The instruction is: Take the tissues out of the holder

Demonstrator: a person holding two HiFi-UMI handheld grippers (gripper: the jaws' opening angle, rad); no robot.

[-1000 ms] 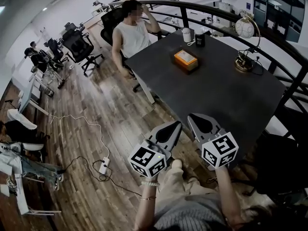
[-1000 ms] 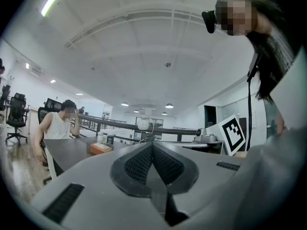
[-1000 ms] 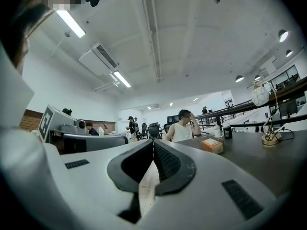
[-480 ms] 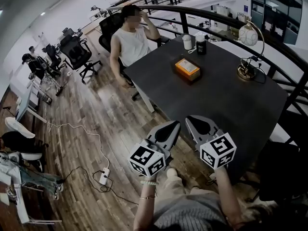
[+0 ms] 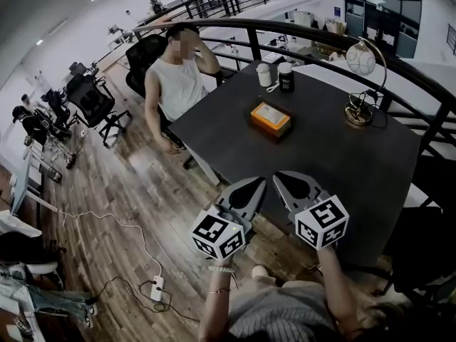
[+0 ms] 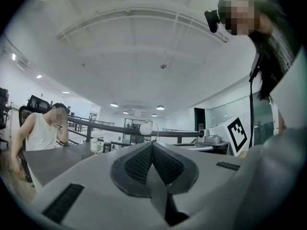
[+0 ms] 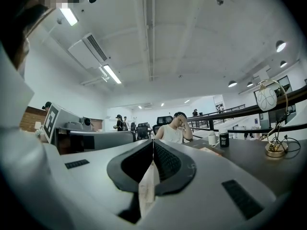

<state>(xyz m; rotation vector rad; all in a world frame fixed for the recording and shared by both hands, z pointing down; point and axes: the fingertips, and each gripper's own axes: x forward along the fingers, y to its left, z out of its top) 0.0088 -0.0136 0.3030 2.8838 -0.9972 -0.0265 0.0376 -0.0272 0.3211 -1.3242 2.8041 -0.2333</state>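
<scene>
Both empty, fingers together, my left gripper (image 5: 258, 183) and right gripper (image 5: 281, 177) could merely shove the orange-topped rectangular tissue holder (image 5: 270, 118) along the dark table (image 5: 342, 159).

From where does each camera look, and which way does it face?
Head view: on the person's head, steeply down at the dark rectangular table with the orange tissue box; forearms, left tongs and right tongs show.
Left gripper view: on the left tongs, level along their shut jaws towards the table; wearer's torso shows right.
Right gripper view: on the right tongs, facing likewise; wearer's torso shows left.
Shared: both gripper views show the seated person in white and the globe lamp.
</scene>
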